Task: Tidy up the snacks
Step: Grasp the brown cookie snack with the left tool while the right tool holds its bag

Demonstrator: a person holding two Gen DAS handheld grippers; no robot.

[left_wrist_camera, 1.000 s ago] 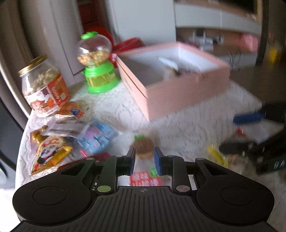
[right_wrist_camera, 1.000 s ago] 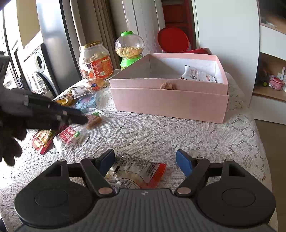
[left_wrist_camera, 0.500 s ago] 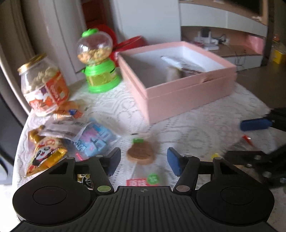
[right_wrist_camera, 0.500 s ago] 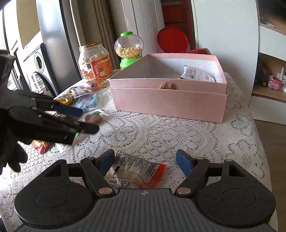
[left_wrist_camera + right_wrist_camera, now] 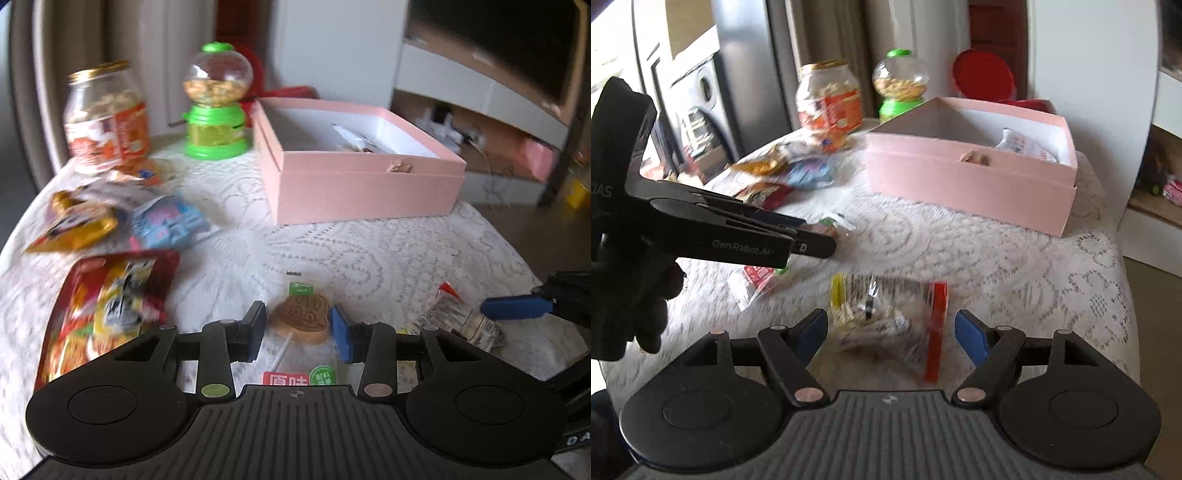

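Observation:
A brown cookie lollipop in a clear wrapper [image 5: 301,319] lies on the lace tablecloth between the fingers of my left gripper [image 5: 298,330]. The jaws stand close on both sides of it, and I cannot tell whether they touch it. My right gripper [image 5: 891,334] is open around a clear snack bag with a red edge [image 5: 886,314] lying on the cloth. The open pink box [image 5: 354,184] stands at the back with packets inside; it also shows in the right wrist view [image 5: 971,184]. The left gripper shows in the right wrist view [image 5: 812,240].
A pile of snack packets [image 5: 110,221] lies at the left. A glass jar with an orange label [image 5: 105,118] and a green candy dispenser [image 5: 216,110] stand at the back left. The table edge [image 5: 1126,314] runs close on the right.
My left gripper opened, moved forward around the lollipop, and has narrowed on it. My right gripper shifted slightly over the snack bag; both views are blurred by motion.

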